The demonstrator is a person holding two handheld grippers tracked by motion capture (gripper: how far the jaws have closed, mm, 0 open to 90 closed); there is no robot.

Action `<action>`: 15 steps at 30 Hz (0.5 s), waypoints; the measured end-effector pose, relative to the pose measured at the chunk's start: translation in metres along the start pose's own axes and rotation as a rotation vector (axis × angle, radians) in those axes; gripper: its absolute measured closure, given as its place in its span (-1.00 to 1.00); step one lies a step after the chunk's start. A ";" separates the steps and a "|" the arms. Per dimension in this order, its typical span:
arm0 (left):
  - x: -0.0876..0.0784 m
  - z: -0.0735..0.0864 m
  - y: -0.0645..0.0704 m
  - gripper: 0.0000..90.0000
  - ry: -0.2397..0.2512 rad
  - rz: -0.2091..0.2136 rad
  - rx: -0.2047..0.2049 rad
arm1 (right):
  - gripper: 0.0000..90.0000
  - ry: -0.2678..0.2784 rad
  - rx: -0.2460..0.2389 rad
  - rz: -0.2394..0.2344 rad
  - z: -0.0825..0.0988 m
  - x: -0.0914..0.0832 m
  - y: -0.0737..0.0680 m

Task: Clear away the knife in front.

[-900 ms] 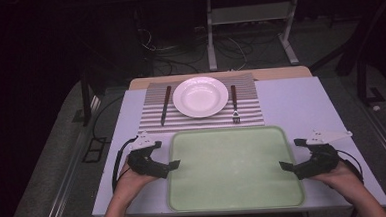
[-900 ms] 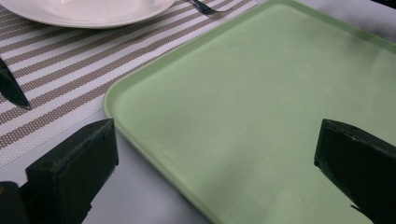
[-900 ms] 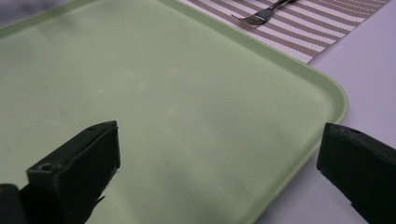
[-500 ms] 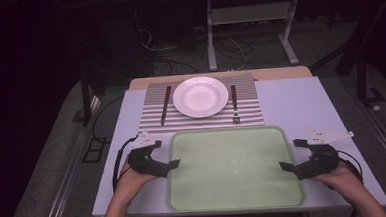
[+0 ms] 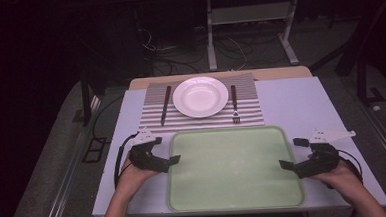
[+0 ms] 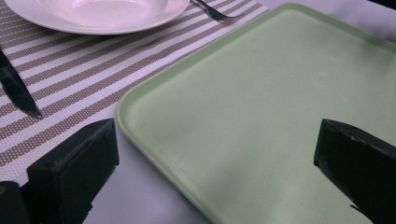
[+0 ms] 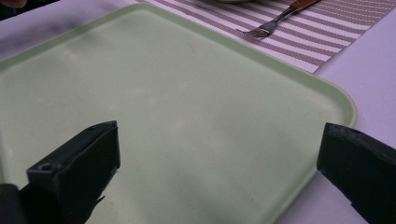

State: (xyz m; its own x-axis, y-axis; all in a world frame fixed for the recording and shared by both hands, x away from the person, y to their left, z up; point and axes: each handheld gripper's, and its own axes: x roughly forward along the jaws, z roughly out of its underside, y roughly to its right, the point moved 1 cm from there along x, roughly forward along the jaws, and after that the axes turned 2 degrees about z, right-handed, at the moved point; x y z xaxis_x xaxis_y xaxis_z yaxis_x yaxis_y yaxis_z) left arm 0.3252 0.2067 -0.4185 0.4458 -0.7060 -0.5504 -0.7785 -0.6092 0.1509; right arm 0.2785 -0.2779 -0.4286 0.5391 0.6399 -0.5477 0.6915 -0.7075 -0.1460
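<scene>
A: Two claws, one at each short side of the green tray [image 5: 234, 171]. The left claw [image 5: 172, 161] sits at the tray's left edge, the right claw [image 5: 287, 164] at its right edge, both pointing inward across it.

B: Are they gripping the rim?

A: No. In the left gripper view the left claw [image 6: 215, 154] has its jaws spread wide: one hangs over the pale tabletop [image 6: 140, 205] just outside the rim, the other over the tray's floor, and the rim runs between them untouched. The right gripper view shows the same on the other side: the right claw [image 7: 217, 158] is wide open, one jaw above the tray's floor, the other beyond the rim over the tabletop. Neither holds anything.

B: Where is the tray itself?

A: Flat on the tabletop, at the near edge, right in front of the person. Its far long side lies just beside a striped mat [image 5: 201, 119]; whether they touch I cannot tell.

B: What is on the mat?

A: A white plate [image 5: 200, 96] in the middle, a knife [image 5: 166, 105] to its left, a fork [image 5: 234, 104] to its right, tines toward the tray. All three lie apart from one another.

B: And the hands?

A: The left hand [image 5: 129, 174] and right hand [image 5: 342, 176] come in from the bottom, each wrapped around its claw's body, with a dark cable looping behind.
</scene>
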 end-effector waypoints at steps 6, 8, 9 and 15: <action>0.005 -0.001 -0.002 -1.00 -0.004 0.001 -0.001 | -1.00 0.000 -0.003 -0.004 0.000 0.001 0.000; 0.006 -0.001 -0.003 -1.00 -0.003 -0.002 -0.005 | -1.00 0.002 -0.004 -0.004 0.000 0.001 0.000; 0.006 -0.001 -0.004 -1.00 -0.003 -0.003 -0.010 | -1.00 0.002 -0.003 -0.004 0.000 0.001 0.000; 0.007 -0.002 -0.007 -1.00 0.007 -0.007 -0.018 | -1.00 0.003 -0.009 -0.010 0.000 0.002 -0.001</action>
State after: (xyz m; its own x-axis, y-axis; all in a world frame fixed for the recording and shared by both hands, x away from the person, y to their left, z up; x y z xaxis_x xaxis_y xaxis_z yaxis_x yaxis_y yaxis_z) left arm 0.3348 0.2048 -0.4214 0.4544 -0.7040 -0.5458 -0.7673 -0.6206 0.1617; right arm 0.2787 -0.2759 -0.4290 0.5333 0.6481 -0.5436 0.7014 -0.6980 -0.1441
